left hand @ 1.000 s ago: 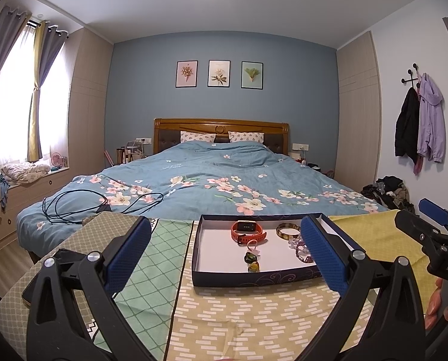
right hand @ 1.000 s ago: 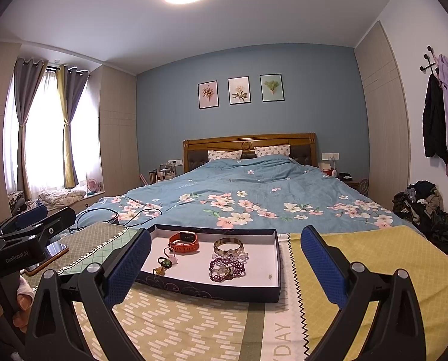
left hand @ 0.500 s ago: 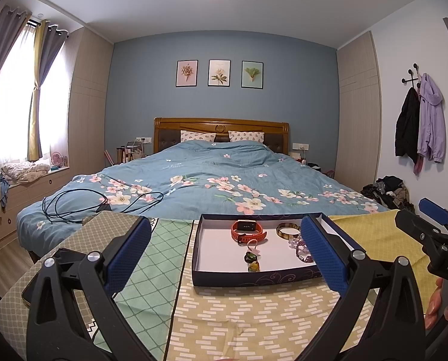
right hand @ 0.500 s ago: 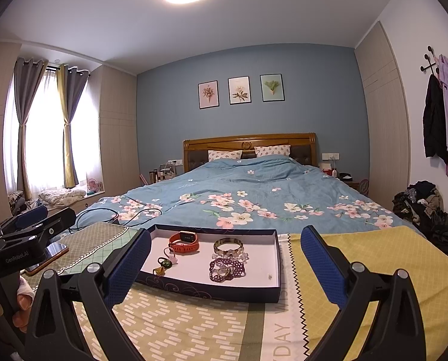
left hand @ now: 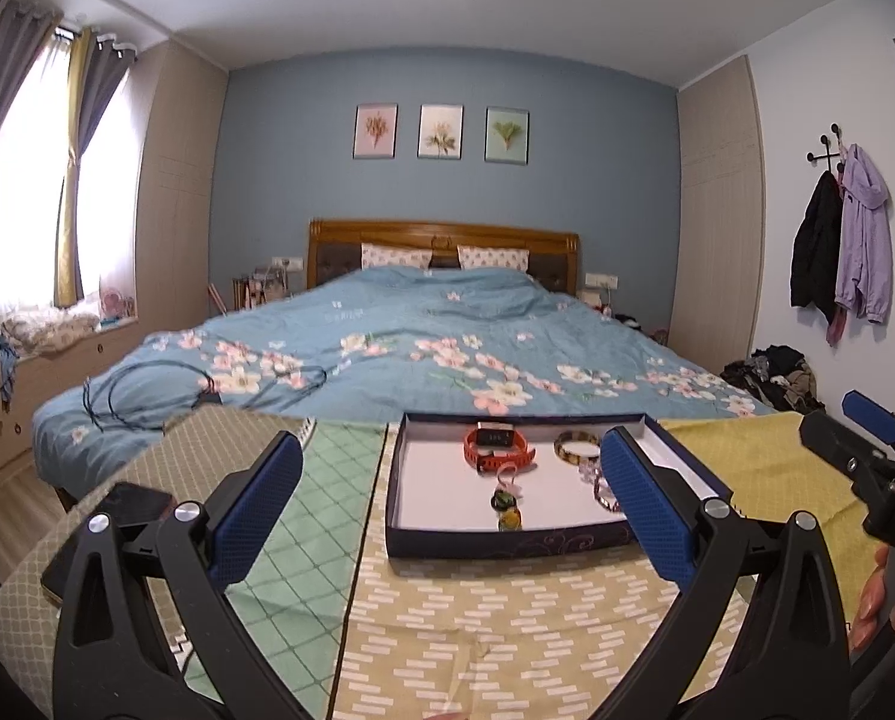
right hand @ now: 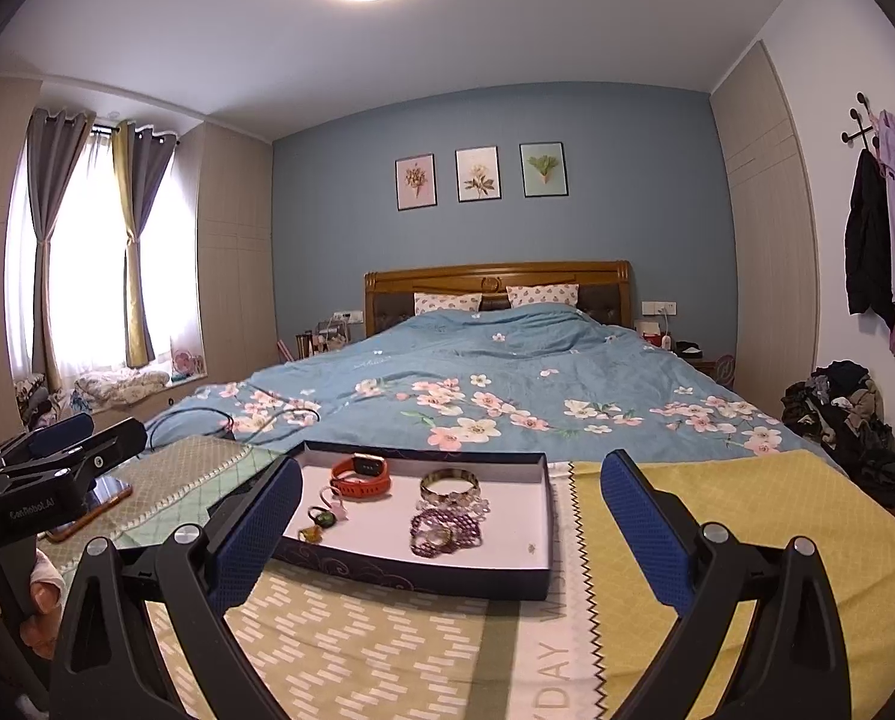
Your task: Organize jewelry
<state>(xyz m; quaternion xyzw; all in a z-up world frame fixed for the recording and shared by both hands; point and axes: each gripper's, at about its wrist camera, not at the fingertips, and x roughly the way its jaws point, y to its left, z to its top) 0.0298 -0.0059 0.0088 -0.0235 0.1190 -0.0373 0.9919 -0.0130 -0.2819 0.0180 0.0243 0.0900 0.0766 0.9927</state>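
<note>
- Barely anything had changed over the last second: both views matched the earlier ones, with the tray and every piece in it in the same places, so nothing was being moved at this moment.
- Both tools hovered short of the tray. The left gripper [left hand: 450, 498] had its blue fingers spread wide and empty; the right gripper [right hand: 450, 516] was the same, wide apart and holding nothing.
- All the jewelry lay inside a shallow navy tray [right hand: 429, 579] with a white floor: an orange watch [right hand: 360, 476] at the back left, a gold bangle [right hand: 449, 481] beside it, a clear bead bracelet [right hand: 456, 502] and purple bead bracelets [right hand: 444, 531] nearer the front, and small rings or charms [right hand: 321, 519] at the left.
- That layout would fit either pieces waiting to be sorted or pieces already gathered in; the views did not settle which.
- The tray sat on a table covered in patterned cloths [left hand: 507, 618] of olive, green and yellow, with a phone [left hand: 111, 525] at the left.
- Beyond was a bedroom: a bed with a blue floral duvet [right hand: 507, 372], a cable on it, three framed prints, curtained windows and coats on a hook.
</note>
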